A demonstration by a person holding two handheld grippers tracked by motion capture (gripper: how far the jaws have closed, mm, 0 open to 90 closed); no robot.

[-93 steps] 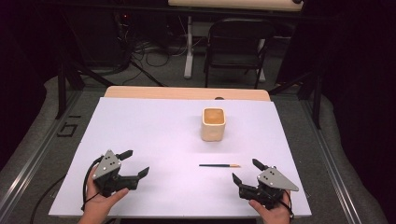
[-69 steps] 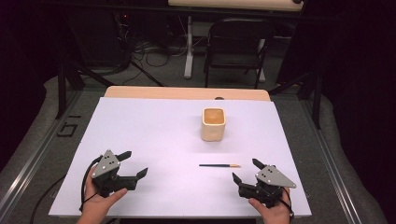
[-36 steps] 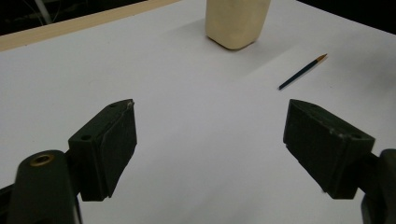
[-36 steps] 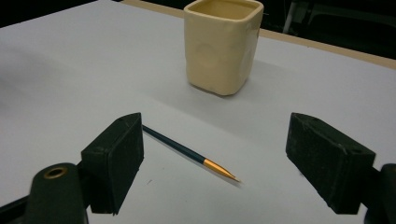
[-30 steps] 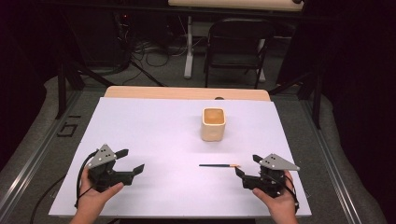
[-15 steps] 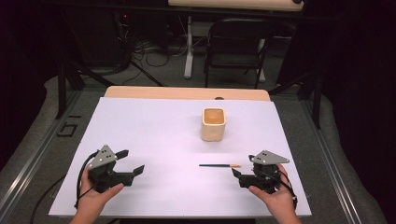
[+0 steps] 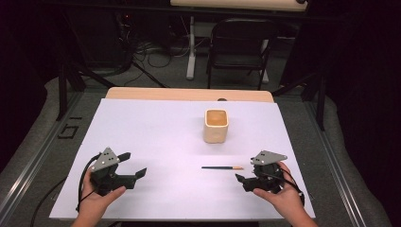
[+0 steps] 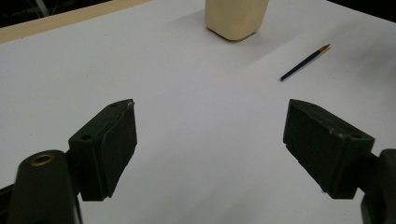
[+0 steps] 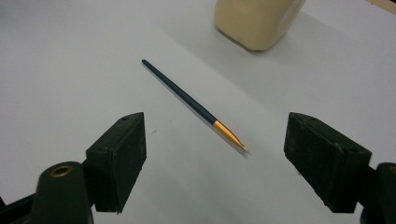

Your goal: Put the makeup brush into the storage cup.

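In the high view the right gripper point(image 7: 247, 180) sat low at the lower right of the frame, its jaws spread wide and holding nothing, aimed at the paintbrush point(image 7: 222, 167) that lay flat on the white table point(image 7: 156, 137) just left of it and a little higher in the frame, near but not touching. In the right gripper view the paintbrush point(image 9: 194, 104) ran diagonally from upper left to lower centre, its orange end nearest the open jaws, with bare white surface on both sides of it. The cream cup point(image 7: 216, 125) stood upright above the brush, near the frame's centre, apart from it. The left gripper point(image 7: 133, 166) rested at lower left, also spread open and empty, well apart from the brush, close to the table's near edge. Wide bare sheet lay between the two grippers.
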